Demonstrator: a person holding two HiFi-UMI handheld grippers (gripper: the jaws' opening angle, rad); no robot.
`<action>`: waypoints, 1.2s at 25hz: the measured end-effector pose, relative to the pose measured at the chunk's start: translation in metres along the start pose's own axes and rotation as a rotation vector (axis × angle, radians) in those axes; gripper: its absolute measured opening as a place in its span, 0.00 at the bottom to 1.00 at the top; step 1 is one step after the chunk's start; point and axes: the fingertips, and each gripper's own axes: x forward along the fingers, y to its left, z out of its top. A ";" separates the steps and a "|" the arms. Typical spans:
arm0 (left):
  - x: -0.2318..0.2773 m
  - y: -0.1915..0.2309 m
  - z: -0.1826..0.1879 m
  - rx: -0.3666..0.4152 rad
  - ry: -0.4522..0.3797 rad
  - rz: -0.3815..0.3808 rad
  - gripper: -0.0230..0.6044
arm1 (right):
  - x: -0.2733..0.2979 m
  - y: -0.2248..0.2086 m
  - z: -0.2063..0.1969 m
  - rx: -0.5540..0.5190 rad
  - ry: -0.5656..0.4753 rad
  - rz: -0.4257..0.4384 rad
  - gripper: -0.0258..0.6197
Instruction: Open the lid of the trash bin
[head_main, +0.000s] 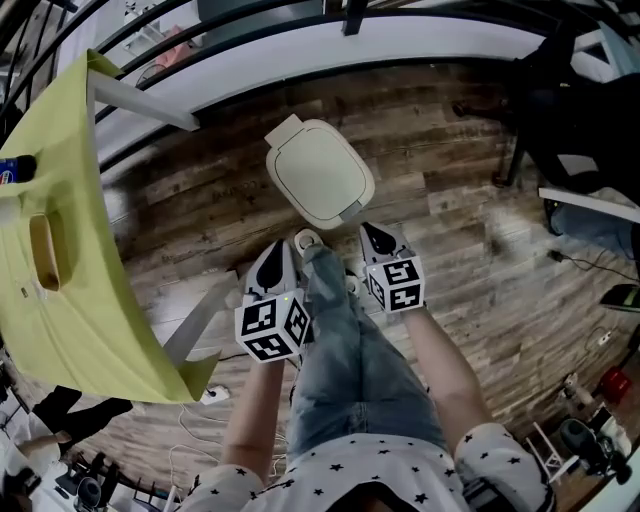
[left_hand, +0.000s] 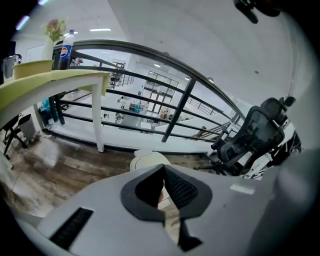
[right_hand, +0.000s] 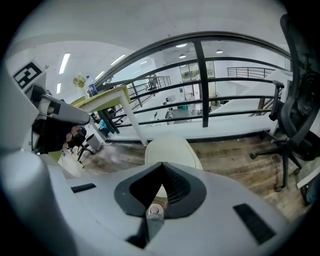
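Wooden floor (head_main: 190, 205) | one trash bin (head_main: 320, 172), closed | left gripper (head_main: 278, 256), right gripper (head_main: 379, 240): both pressed together, empty

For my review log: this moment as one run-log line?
phase: pre-contact | cream plastic trash bin: closed, untouched | left gripper: jaws shut, empty | right gripper: jaws shut, empty

The head view looks steeply down from above the person onto the wood floor (head_main: 470, 230), with the trash bin (head_main: 318, 172) near the middle of the frame. Each gripper view sits low, close behind its own jaws, and faces forward, roughly level, toward the railing (left_hand: 178, 111). All three views share the trash bin, the floor and the yellow desk (head_main: 90, 280).
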 end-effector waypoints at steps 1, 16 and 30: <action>0.003 0.002 -0.002 -0.002 0.002 -0.001 0.06 | 0.006 -0.002 -0.004 0.000 0.010 -0.002 0.03; 0.039 0.022 -0.021 -0.027 0.027 0.013 0.06 | 0.069 -0.020 -0.063 -0.050 0.166 -0.012 0.03; 0.055 0.041 -0.030 -0.040 0.035 0.028 0.06 | 0.105 -0.036 -0.099 -0.012 0.251 -0.042 0.03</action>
